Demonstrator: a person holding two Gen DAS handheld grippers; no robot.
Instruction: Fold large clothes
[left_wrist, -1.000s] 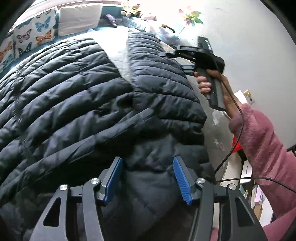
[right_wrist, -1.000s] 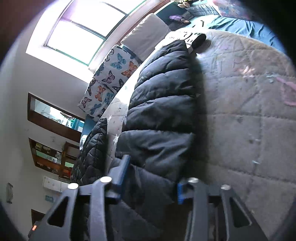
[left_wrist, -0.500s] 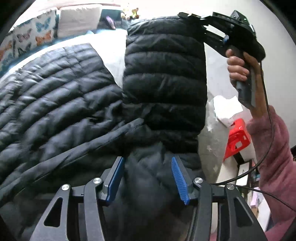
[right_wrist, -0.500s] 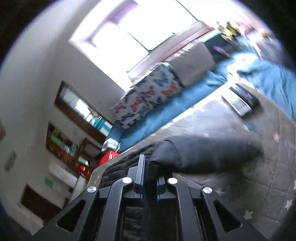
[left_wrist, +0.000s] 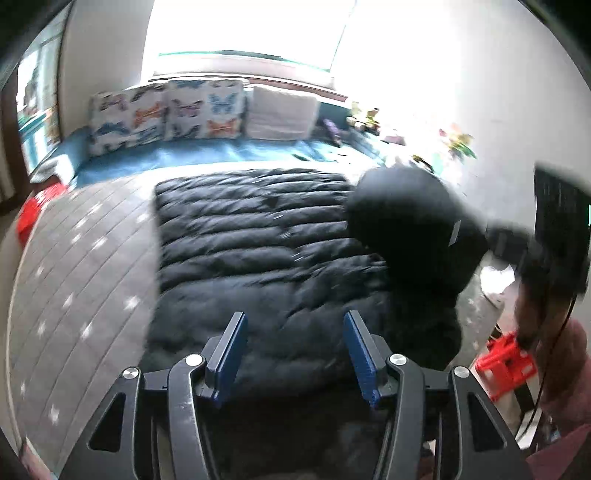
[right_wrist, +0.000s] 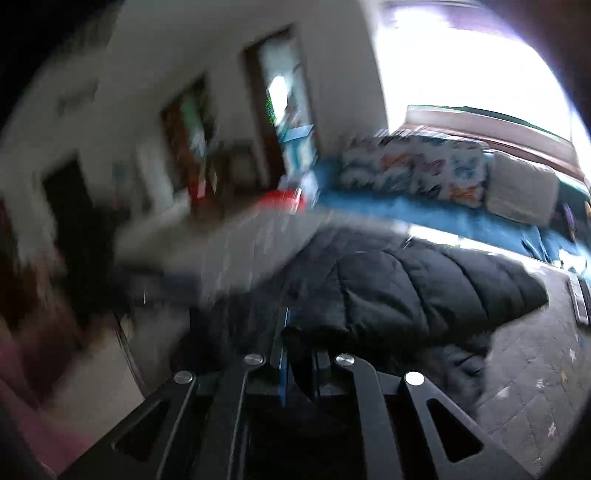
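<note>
A: Left wrist view: where is the puffer jacket (left_wrist: 255, 254)?

B: Spread flat on the grey star-print bedcover (left_wrist: 81, 273), quilted body lying towards the butterfly pillows (left_wrist: 166, 114). One sleeve (left_wrist: 413, 236) is lifted off the bed at the right, bunched and blurred.

A: What holds that sleeve up?

B: The right gripper (right_wrist: 297, 373). In its own view the blue pads sit almost together with dark sleeve fabric pinched between them. The hand (left_wrist: 532, 321) holding it shows at the right edge, with a pink fleece cuff below.

A: And the left gripper (left_wrist: 293, 358)?

B: Its jaws stand about half apart, over the jacket's near edge. Whether the fabric between the pads is held, I cannot tell.
</note>
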